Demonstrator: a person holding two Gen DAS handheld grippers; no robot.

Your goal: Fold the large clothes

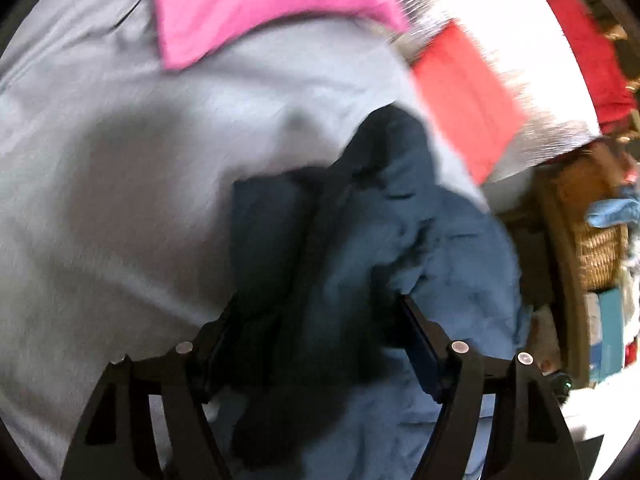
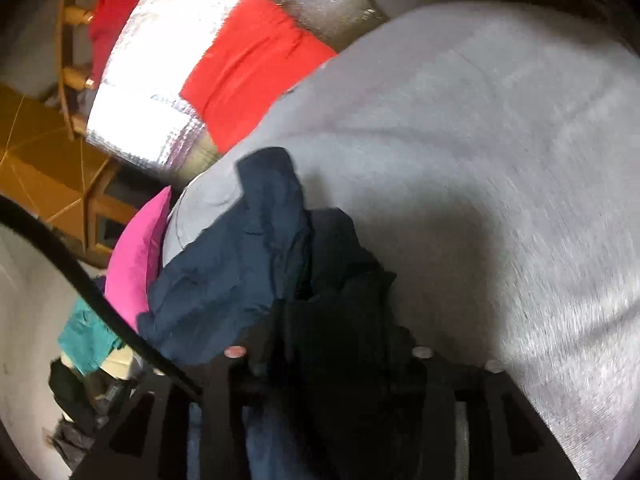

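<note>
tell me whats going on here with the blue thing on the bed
A person is working a dark blue garment with two handheld grippers on a grey sheet. The left gripper straddles bunched fabric; the right gripper is buried in it. The garment is crumpled, not yet folded.

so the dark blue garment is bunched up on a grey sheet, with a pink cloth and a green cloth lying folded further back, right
Not quite. The dark blue garment does sit bunched on the grey sheet, and the pink cloth lies beyond it, but the other folded cloth is red, not green. The right wrist view shows it clearly.
</note>
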